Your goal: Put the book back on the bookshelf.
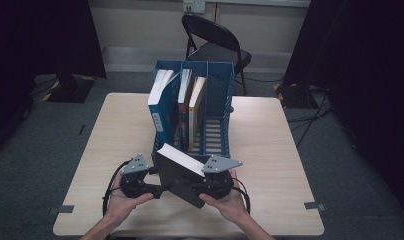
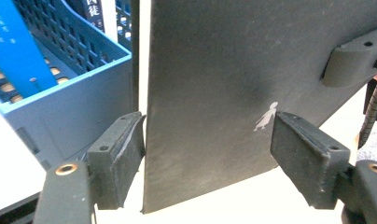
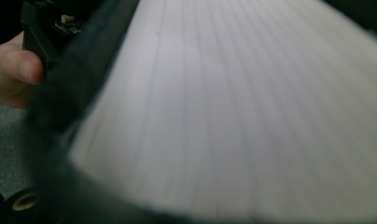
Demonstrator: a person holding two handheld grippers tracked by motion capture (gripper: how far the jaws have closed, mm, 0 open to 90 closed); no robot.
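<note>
A black-covered book [image 1: 182,177] is held tilted above the table's near edge, its white page edge [image 1: 182,159] facing up. My right gripper [image 1: 202,187] is shut on its right side. One of that gripper's fingers [image 2: 352,63] lies flat on the cover [image 2: 233,70], and the blurred pages [image 3: 252,116] sit right in front of the right gripper view. My left gripper [image 1: 157,189] is at the book's lower left corner. In its own view the left gripper [image 2: 209,133] is open, with the cover's lower corner showing between the jaws.
A blue divided file rack [image 1: 220,90] stands just behind the book on the wooden table [image 1: 270,165]; its near wall [image 2: 84,107] is close to the left gripper. It holds a blue book [image 1: 162,107] and two more upright ones; its right compartment is free. A folding chair [image 1: 215,42] stands behind the table.
</note>
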